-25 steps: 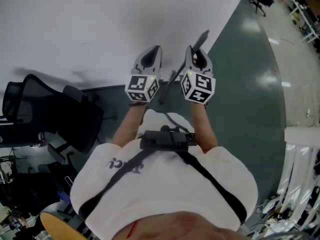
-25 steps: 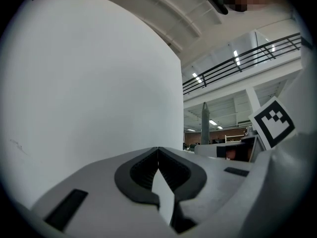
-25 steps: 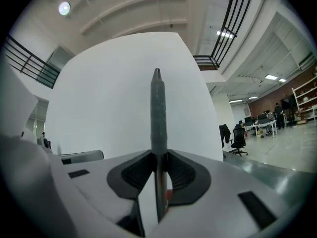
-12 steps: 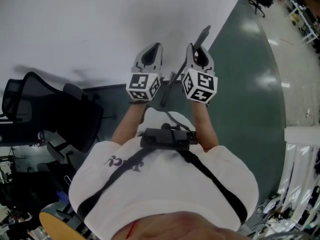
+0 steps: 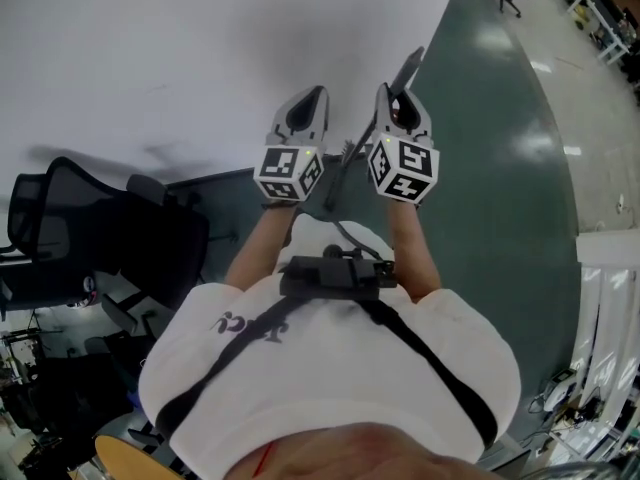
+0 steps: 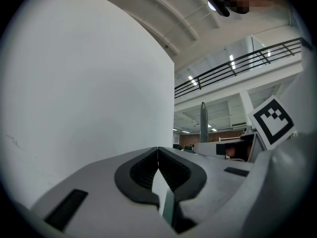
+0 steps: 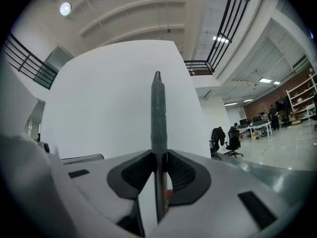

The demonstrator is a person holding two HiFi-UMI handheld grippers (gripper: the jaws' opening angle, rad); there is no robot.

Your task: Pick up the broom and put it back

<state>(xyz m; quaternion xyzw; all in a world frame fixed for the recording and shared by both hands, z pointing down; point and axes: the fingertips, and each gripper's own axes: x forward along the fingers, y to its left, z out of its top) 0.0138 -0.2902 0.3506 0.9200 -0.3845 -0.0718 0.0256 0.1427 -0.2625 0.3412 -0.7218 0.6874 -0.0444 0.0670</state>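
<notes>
Head view: both claws are held out ahead of the person's chest, side by side at upper centre of the frame, facing a white wall (image 5: pixel 180 48). The left claw (image 5: pixel 316 92) sits just left of the right claw (image 5: pixel 386 90), and the two are apart. The broom (image 5: pixel 410 66) appears only as a dark handle running diagonally from the gap between the claws, at lower left, up past the tips of the right claw to upper right. Its brush end is not visible. Right gripper view: the right claw is clamped on the handle, which rises upright through the centre of the frame with both pads pressed against its sides. Left gripper view: the left claw's jaws meet at their tips with nothing between them, and the handle stands to the right of centre, clear of this claw. A black office chair (image 5: pixel 100 228) occupies the left edge of the head view. Green floor (image 5: pixel 500 168) fills the right side.
</notes>
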